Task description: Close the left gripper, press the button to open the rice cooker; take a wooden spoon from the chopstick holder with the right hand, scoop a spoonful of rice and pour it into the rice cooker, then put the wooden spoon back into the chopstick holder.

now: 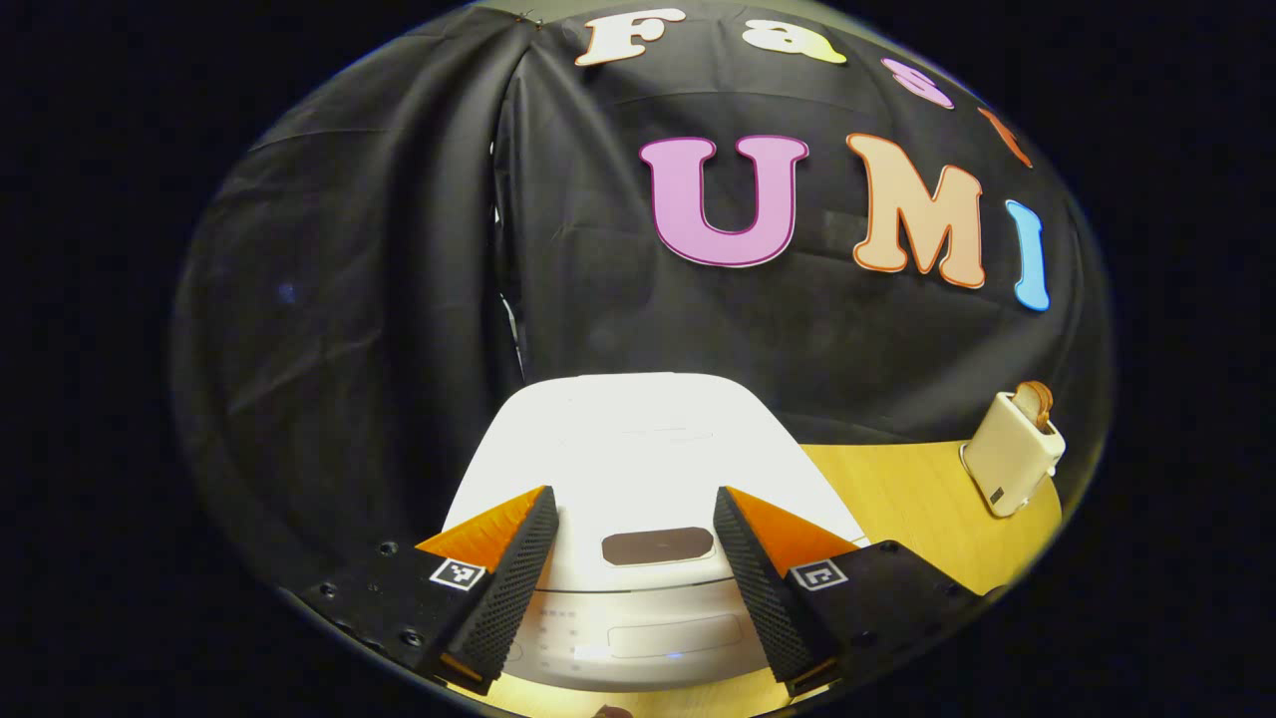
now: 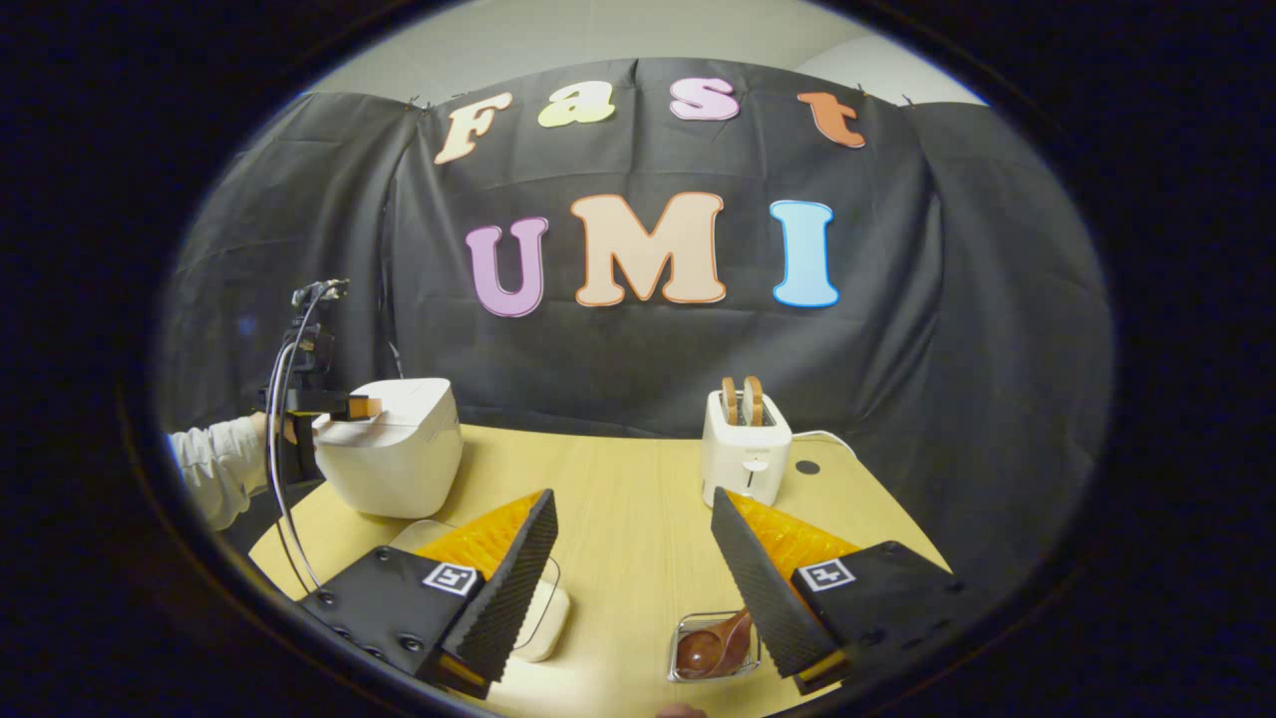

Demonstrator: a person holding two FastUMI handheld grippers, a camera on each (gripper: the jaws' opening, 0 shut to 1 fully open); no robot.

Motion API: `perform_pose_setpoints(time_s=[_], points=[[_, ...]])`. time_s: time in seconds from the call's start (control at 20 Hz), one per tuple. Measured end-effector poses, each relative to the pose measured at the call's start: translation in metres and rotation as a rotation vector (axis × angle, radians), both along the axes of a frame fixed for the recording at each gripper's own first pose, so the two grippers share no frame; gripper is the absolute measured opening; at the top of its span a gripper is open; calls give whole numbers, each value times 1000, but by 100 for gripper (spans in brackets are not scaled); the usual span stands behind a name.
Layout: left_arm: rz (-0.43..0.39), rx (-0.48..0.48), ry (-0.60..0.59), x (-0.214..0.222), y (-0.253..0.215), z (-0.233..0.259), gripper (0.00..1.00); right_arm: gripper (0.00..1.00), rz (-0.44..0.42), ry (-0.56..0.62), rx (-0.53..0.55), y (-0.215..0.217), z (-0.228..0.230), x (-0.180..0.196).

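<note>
The left gripper (image 1: 635, 558) hangs just above the front of the rice cooker (image 1: 638, 459), its fingers spread wide with nothing between them, and the dark oval button (image 1: 658, 545) sits in the gap below. That is the first risk: the task wants the fingers closed before pressing, and if they go down open they may straddle the button and land on the lid to either side, so the latch never trips. A push that is off-centre could also shove the cooker back across the table (image 1: 917, 499) toward the cloth wall. The right gripper (image 2: 633, 588) is likewise wide open and holds nothing, above the wooden spoon (image 2: 710, 648) that lies in the small wire holder (image 2: 714, 648) near the table's front edge. The holder looks light and shallow, so a clumsy pinch could tip it or drag it along. Beside it lies a clear lidded container (image 2: 543, 608), whose contents I cannot make out. The toaster (image 2: 746, 449) stands well apart, out of the way.
</note>
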State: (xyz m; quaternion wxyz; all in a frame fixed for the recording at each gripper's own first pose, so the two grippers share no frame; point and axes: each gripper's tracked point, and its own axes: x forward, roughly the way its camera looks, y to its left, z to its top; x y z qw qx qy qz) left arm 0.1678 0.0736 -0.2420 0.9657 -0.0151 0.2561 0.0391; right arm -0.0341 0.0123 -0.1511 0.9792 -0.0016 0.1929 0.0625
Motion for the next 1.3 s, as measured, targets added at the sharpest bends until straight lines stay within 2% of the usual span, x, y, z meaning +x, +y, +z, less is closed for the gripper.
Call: perform_pose_setpoints(time_s=[0.25,0.45,0.55,0.75,1.05,1.3], points=[[4,3,-10,-2,-3,0,95,99,16,10,18,11,-9,1],[1,-10,-44,-10,-3,7,95,99,61,-17,45,33,2,7],[0,-14,-111,-25,-5,33,96,99,83,-47,49,42,12,12],[-48,66,-249,-53,-13,92,94,99,106,-96,75,58,28,21],[-66,44,-391,-103,-33,161,94,99,89,-179,112,60,52,29],[-113,10,-459,-146,-61,185,94,99,57,-232,128,54,60,33]])
